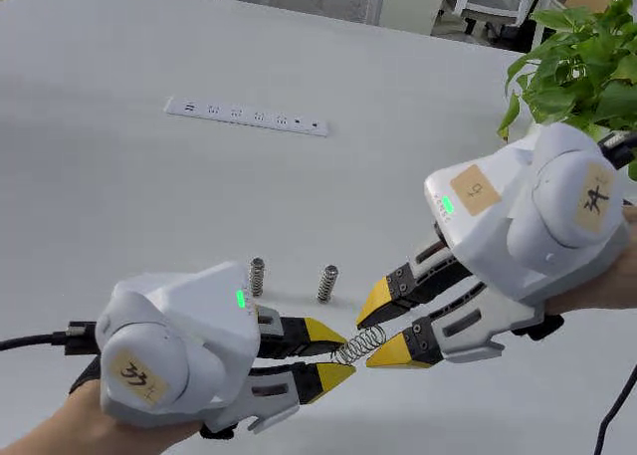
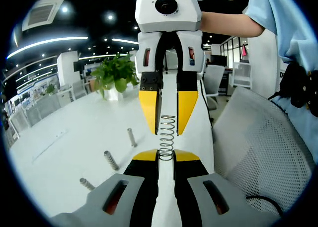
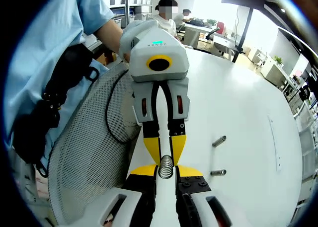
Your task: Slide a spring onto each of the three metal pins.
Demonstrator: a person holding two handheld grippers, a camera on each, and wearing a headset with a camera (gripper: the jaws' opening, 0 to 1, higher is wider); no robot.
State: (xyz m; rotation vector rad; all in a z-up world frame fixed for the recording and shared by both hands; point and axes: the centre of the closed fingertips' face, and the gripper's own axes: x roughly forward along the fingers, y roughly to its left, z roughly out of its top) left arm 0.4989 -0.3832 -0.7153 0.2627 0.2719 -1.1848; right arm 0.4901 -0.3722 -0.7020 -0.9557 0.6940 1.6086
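White table (image 1: 119, 97), power strip (image 1: 246, 116), plant (image 1: 587, 57) | head view: spring (image 1: 358, 344) spans between left gripper (image 1: 350, 353) and right gripper (image 1: 363, 343); two sprung pins (image 1: 327, 283) stand just behind | left gripper view: own jaws clamped on the spring's near end | right gripper view: own jaws flank the spring, grip unclear

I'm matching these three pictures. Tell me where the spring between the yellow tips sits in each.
Head view: the spring is low, just right of centre.
Left gripper view: centre, running up the picture.
Right gripper view: low centre, seen nearly end-on.
Shared landmark: the pins, above the spring in the head view, lower left in the left gripper view, right in the right gripper view.
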